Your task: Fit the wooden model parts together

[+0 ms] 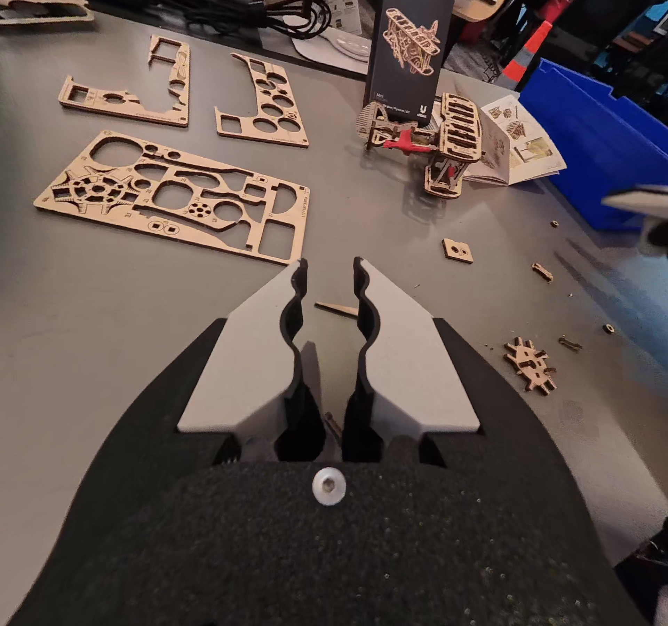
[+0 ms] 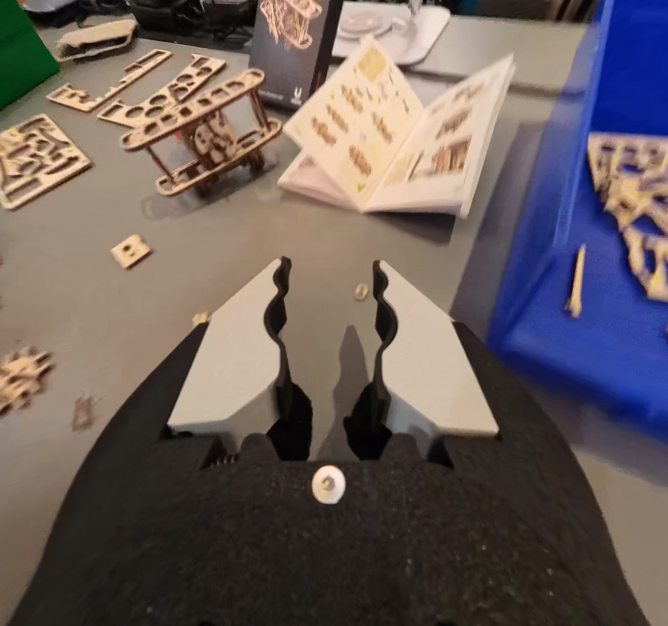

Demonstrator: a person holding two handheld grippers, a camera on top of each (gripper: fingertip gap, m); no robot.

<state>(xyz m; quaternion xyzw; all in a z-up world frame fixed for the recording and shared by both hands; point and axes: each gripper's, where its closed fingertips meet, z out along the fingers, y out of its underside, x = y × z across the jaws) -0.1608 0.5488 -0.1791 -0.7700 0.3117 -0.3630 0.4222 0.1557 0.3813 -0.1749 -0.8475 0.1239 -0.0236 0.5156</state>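
Both claws empty, the left gripper (image 1: 329,265) narrowly parted and the right gripper (image 2: 332,265) wider, hovering near the wooden biplane (image 1: 430,138), seemingly choosing loose parts

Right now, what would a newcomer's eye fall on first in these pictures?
Probably the half-built wooden biplane, which stands mid-table in front of an upright black box. Left of it lie three punched-out wooden sheets, and a bright blue bin sits at the table's right edge. Both the left gripper and the right gripper are open and empty.
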